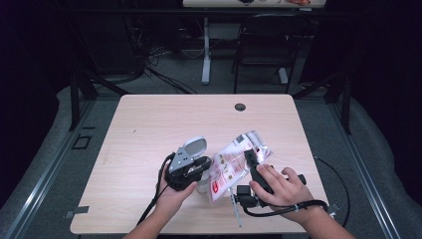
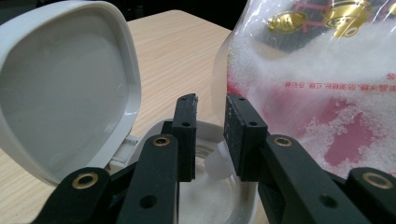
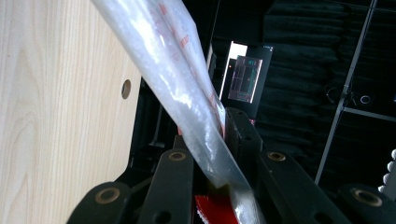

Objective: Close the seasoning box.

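The clear plastic bag of white granules with red and gold print (image 1: 234,162) hung tilted above the middle of the pale wooden table (image 1: 149,129), its lower corner dipping toward the small clear container with a white rim (image 2: 210,196); in the left gripper view the bag (image 2: 327,93) stood just beside and above that container, white grains lying in the container's bottom; the hinged white lid (image 2: 65,88) stood flipped up and open at the container's far side. The right gripper (image 1: 251,158) held the bag by its upper part; in the right gripper view the jaws were clamped on the flattened plastic film (image 3: 187,93), which ran between them from top to bottom. The left gripper (image 1: 191,167) sat over the container, its jaws (image 2: 210,135) closed on the container's rim, a part of the wall showing in the narrow gap between the pads. Each hand (image 1: 278,191) gripped its tool from the near edge of the table; a black cable (image 1: 298,206) looped from the right one; beyond the table stood a black chair (image 1: 263,45) on the grey floor.
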Tool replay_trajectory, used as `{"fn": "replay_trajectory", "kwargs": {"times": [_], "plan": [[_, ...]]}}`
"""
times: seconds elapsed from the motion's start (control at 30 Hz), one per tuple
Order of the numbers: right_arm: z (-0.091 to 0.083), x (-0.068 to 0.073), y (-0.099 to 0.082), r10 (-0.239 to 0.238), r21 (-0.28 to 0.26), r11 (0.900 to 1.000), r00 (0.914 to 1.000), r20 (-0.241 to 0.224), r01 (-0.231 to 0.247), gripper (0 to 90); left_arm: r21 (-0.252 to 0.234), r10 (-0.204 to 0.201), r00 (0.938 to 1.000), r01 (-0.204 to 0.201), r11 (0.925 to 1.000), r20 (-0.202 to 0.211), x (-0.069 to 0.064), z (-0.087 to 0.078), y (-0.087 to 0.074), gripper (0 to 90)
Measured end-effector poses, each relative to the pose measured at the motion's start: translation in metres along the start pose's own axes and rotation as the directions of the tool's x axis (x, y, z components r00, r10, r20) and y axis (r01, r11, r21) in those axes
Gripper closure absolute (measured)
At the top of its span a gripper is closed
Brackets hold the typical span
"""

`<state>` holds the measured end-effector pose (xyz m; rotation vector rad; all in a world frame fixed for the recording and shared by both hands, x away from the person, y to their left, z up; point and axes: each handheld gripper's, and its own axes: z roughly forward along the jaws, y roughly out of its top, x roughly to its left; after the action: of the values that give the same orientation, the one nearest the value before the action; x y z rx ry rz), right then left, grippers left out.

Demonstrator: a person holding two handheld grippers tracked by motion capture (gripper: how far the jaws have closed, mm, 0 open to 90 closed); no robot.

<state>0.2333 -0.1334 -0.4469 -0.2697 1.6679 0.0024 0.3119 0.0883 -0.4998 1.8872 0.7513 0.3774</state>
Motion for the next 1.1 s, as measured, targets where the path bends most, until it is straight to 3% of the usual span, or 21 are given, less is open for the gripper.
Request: {"fn": "replay_trajectory", "kwargs": {"times": [0.77, 0.87, 0.9, 1.1], "plan": [[-0.0005, -0.0031, 0.0021, -0.014, 0.008, 0.9999, 0.9999, 0.005, 0.014, 80.8, 0.007, -0.005, 1.0000, 0.005, 1.0000, 0.001, 0.0000, 0.0018, -0.0022, 74.6], [0.0013, -0.0021, 0.0017, 0.001, -0.013, 0.9999, 1.0000, 0.004, -0.001, 80.8, 0.008, -0.003, 1.0000, 0.003, 1.0000, -0.002, -0.0001, 0.0016, -0.0022, 74.6], [-0.0003, -0.0036, 0.0028, -0.016, 0.009, 0.9998, 0.9999, 0.006, 0.016, 80.8, 0.008, -0.003, 1.0000, 0.003, 1.0000, -0.001, 0.0000, 0.0017, -0.0022, 74.6], [0.0015, -0.0032, 0.0034, -0.019, -0.006, 0.9998, 0.9997, 0.014, 0.019, 80.8, 0.012, 0.001, 1.0000, -0.001, 0.9999, -0.001, 0.0006, 0.0015, -0.0023, 74.7]]}}
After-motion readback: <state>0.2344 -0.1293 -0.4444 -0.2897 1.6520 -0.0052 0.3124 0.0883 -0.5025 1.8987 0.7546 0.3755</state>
